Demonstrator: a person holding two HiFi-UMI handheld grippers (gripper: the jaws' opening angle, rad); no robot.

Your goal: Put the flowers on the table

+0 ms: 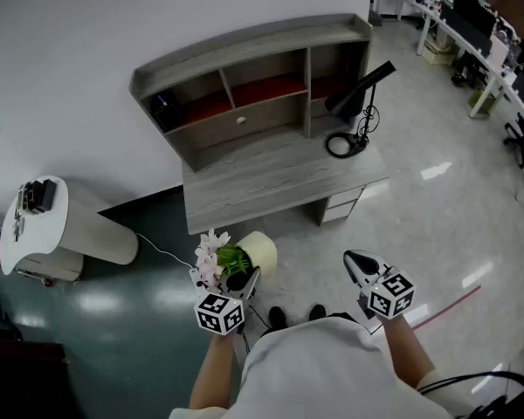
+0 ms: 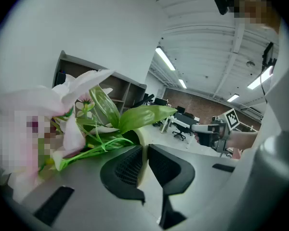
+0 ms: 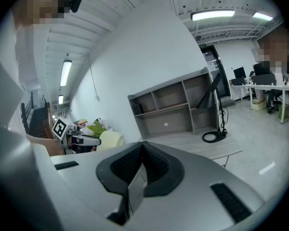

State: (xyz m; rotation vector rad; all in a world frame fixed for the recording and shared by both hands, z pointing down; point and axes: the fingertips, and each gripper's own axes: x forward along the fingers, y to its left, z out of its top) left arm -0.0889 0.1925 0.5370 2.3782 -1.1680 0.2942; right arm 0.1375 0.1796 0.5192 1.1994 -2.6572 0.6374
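A cream pot [image 1: 259, 250] of pale pink flowers [image 1: 211, 253] and green leaves [image 1: 233, 259] hangs in the air in front of the grey desk [image 1: 279, 177]. My left gripper [image 1: 245, 281] is shut on the pot's rim. In the left gripper view the cream rim [image 2: 143, 146] is pinched between the dark pads of the left gripper [image 2: 145, 161], with flowers [image 2: 62, 109] filling the left. My right gripper [image 1: 359, 264] is held to the right, apart from the pot. In its own view the right gripper [image 3: 141, 161] is shut with nothing in it.
The desk has a shelf hutch [image 1: 244, 85] at the back and a black lamp [image 1: 360, 103] on its right end. A white rounded stand [image 1: 44, 225] is at the left. Office desks and chairs [image 1: 480, 33] line the far right. A red line [image 1: 445, 308] marks the floor.
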